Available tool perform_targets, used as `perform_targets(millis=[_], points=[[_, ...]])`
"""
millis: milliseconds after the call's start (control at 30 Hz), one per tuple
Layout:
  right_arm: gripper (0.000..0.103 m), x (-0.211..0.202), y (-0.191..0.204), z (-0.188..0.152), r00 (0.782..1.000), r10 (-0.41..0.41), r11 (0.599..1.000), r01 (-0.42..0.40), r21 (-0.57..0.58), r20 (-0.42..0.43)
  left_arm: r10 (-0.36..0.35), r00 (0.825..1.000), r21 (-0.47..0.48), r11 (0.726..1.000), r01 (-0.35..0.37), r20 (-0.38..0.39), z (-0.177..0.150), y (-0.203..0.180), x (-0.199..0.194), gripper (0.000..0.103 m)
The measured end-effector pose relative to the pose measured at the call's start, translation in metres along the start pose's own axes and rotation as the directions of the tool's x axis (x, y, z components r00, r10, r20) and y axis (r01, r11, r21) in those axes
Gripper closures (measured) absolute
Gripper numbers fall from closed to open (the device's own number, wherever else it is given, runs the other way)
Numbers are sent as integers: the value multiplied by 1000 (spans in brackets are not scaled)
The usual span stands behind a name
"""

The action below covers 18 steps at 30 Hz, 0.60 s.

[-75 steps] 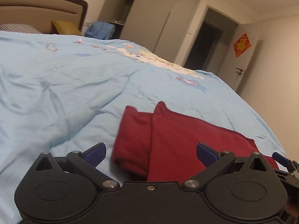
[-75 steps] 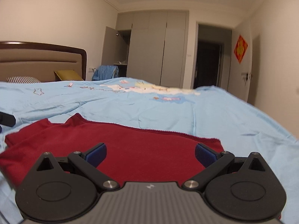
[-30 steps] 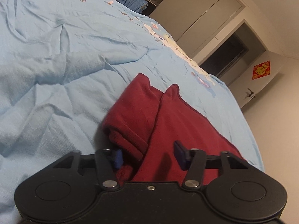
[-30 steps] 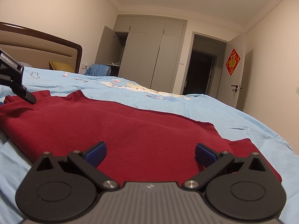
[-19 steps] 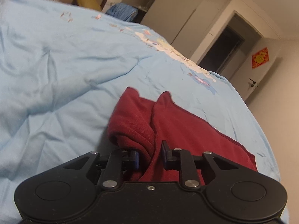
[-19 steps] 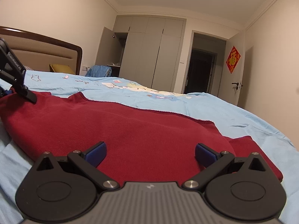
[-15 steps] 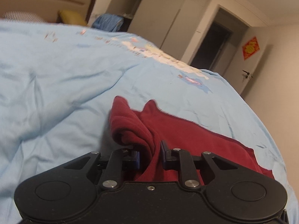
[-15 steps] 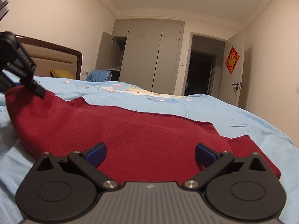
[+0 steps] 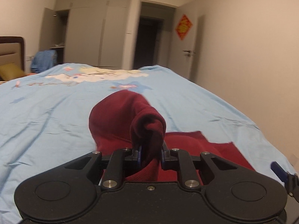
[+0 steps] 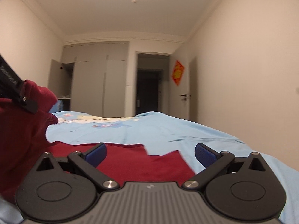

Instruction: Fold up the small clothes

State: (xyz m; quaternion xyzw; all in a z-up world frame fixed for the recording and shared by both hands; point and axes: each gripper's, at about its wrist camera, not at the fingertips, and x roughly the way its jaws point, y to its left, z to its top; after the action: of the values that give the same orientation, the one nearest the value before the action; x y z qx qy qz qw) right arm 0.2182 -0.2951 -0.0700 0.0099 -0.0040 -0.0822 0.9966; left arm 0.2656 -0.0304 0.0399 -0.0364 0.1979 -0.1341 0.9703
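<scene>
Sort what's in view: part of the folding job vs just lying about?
In the job:
- red garment, one end lifted
- left claw, shut on it
- right claw, open over its flat part
- blue bedsheet under it

Lying about:
- blue cloth by the wardrobe
- yellow pillow
- red door decoration

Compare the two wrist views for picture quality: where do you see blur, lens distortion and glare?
Left wrist view: the red garment and blue bedsheet are slightly motion-smeared, the left gripper sharp. Right wrist view: strong fisheye bowing of the walls, dark corners, a ceiling light's glow at top edge; the right gripper is crisp.
</scene>
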Motion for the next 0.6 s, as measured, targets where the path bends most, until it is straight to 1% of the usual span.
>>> perform_targets(millis=[67,133,200,300,400,467,500,567,600], points=[[0,4,-10,-2,999,-29,999,29,22,-18,-53,998,4,999,53,-17,-6,-13,5,84],[0,7,-17,-3,998,-47,998,49,48,-28,-84,996,15,996,85,-40,-15,-25,10,84],[0,10,-22,-4,998,-54,996,57,68,-41,-93,993,31,995,95,-67,-25,-33,17,84],[0,13,-30,-8,997,-54,994,59,91,-58,-76,993,81,993,83,-92,-38,-42,21,83],[0,17,-35,-11,996,-53,992,62,113,-76,-79,993,105,991,88,-91,-44,-45,18,75],[0,21,-38,-13,994,-54,990,65,126,-91,-98,991,101,989,107,-91,-46,-44,14,63],[0,22,-39,-14,994,-53,989,66,131,-100,-105,991,98,989,114,-88,-48,-44,11,60],[0,26,-40,-16,992,-52,988,68,139,-116,-116,990,96,988,123,-78,-49,-42,5,48],[0,26,-39,-17,991,-52,988,69,140,-122,-116,991,97,988,122,-70,-51,-42,1,46]])
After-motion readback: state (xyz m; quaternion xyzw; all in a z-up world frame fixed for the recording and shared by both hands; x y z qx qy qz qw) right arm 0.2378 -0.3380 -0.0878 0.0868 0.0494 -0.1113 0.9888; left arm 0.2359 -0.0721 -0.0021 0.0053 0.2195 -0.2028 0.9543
